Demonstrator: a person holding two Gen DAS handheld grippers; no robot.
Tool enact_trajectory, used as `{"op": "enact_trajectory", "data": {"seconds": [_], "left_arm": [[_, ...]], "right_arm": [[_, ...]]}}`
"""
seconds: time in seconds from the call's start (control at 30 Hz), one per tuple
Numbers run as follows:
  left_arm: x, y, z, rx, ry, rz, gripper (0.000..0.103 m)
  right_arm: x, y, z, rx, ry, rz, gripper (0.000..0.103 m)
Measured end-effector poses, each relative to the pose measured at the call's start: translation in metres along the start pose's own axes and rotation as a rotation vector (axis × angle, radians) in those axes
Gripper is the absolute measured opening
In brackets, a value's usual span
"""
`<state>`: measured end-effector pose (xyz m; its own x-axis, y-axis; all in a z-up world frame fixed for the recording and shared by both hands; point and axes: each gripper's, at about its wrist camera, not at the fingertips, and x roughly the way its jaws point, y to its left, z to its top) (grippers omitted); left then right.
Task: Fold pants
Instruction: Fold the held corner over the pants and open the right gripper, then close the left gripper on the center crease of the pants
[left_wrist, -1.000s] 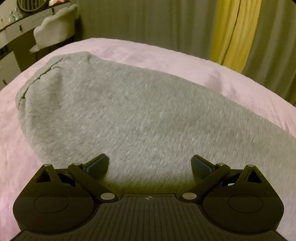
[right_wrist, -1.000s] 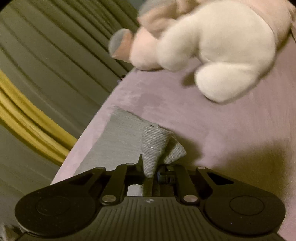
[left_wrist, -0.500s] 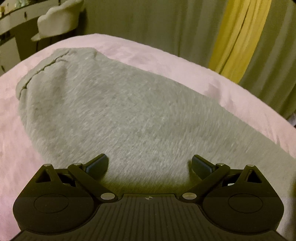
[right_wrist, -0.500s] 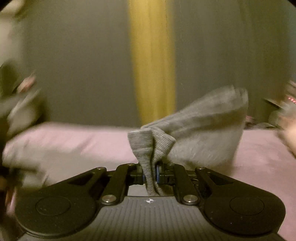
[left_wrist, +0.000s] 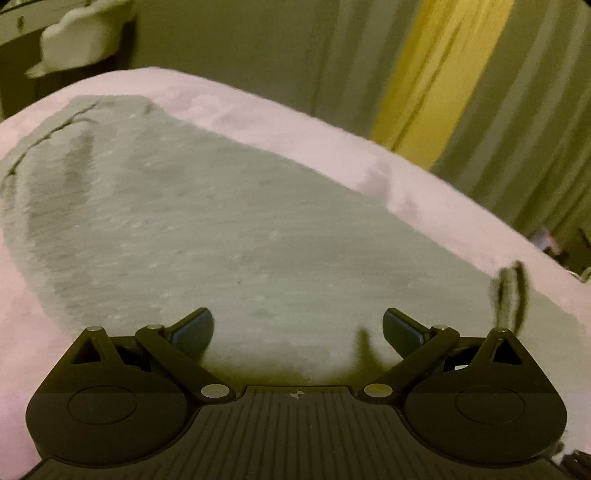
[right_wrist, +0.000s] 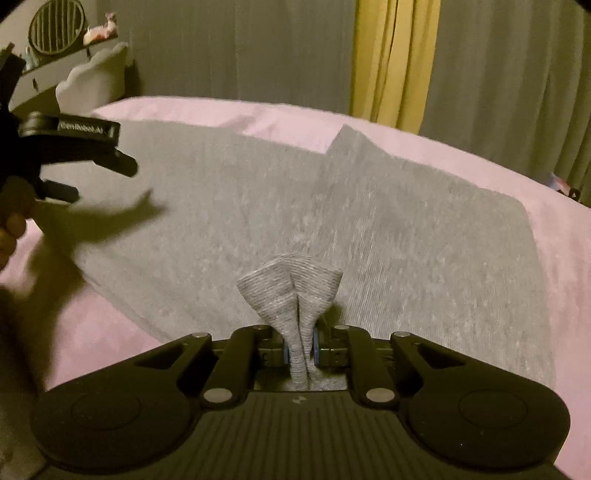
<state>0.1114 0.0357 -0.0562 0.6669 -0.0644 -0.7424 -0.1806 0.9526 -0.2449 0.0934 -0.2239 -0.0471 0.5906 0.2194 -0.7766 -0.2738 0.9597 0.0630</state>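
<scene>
Two grippers differ: your right gripper (right_wrist: 301, 354) pinches the ribbed cuff (right_wrist: 290, 291), folding the grey pants (right_wrist: 406, 229) over, so lay it flat next, while your left gripper (left_wrist: 298, 328) hovers wide, empty.

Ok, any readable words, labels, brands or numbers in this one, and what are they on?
"GenRobot.AI", blurred, so my best reading: white lettering on the side of the left gripper, seen in the right wrist view.
A small mark on the right gripper body: too small to read.
No text shows on the pants.
</scene>
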Motion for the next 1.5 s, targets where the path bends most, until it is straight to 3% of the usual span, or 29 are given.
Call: {"op": "enact_trajectory", "data": {"seconds": [0.1, 0.17, 0.2, 0.23, 0.27, 0.33, 0.4, 0.53, 0.6, 0.7, 0.9, 1.03, 1.07, 1.13, 1.27, 1.5], "left_arm": [[-0.001, -0.008, -0.003, 0.042, 0.005, -0.072, 0.101], [0.000, -0.017, -0.006, 0.099, 0.003, -0.084, 0.101], [0.000, -0.023, -0.008, 0.137, 0.003, -0.091, 0.101], [-0.001, -0.030, -0.011, 0.173, 0.006, -0.100, 0.101], [-0.002, -0.037, -0.013, 0.210, 0.013, -0.115, 0.101], [-0.006, -0.055, -0.018, 0.276, 0.023, -0.177, 0.101], [-0.008, -0.076, -0.024, 0.342, 0.054, -0.255, 0.101], [0.010, -0.115, -0.036, 0.402, 0.180, -0.393, 0.101], [0.031, -0.132, -0.039, 0.406, 0.256, -0.400, 0.101], [0.046, -0.148, -0.041, 0.420, 0.254, -0.361, 0.101], [0.056, -0.171, -0.035, 0.440, 0.234, -0.368, 0.101], [0.059, -0.180, -0.043, 0.473, 0.230, -0.358, 0.096], [0.060, -0.183, -0.044, 0.481, 0.223, -0.355, 0.093], [0.058, -0.188, -0.047, 0.495, 0.214, -0.336, 0.077], [0.056, -0.192, -0.050, 0.529, 0.214, -0.313, 0.072], [0.054, -0.186, -0.048, 0.535, 0.193, -0.281, 0.043]], "right_arm": [[-0.004, -0.004, -0.003, 0.038, 0.033, 0.035, 0.025], [-0.014, -0.015, -0.001, 0.105, 0.026, 0.126, 0.056], [-0.021, -0.021, 0.000, 0.148, 0.000, 0.163, 0.066], [-0.029, -0.028, -0.001, 0.185, -0.035, 0.184, 0.085], [-0.037, -0.036, -0.001, 0.224, -0.075, 0.185, 0.097], [-0.051, -0.056, -0.002, 0.312, -0.158, 0.146, 0.099], [-0.059, -0.081, -0.007, 0.424, -0.185, 0.078, 0.099], [-0.046, -0.128, -0.024, 0.710, -0.093, -0.029, 0.099], [-0.041, -0.143, -0.032, 0.805, -0.087, 0.004, 0.099], [-0.040, -0.144, -0.032, 0.811, -0.107, 0.012, 0.099], [-0.034, -0.143, -0.028, 0.782, -0.114, -0.030, 0.099], [-0.029, -0.152, -0.028, 0.796, -0.091, -0.051, 0.099], [-0.028, -0.152, -0.028, 0.794, -0.083, -0.056, 0.099], [-0.028, -0.150, -0.026, 0.779, -0.079, -0.066, 0.099], [-0.028, -0.148, -0.026, 0.773, -0.076, -0.083, 0.099], [-0.028, -0.148, -0.025, 0.769, -0.080, -0.143, 0.099]]}}
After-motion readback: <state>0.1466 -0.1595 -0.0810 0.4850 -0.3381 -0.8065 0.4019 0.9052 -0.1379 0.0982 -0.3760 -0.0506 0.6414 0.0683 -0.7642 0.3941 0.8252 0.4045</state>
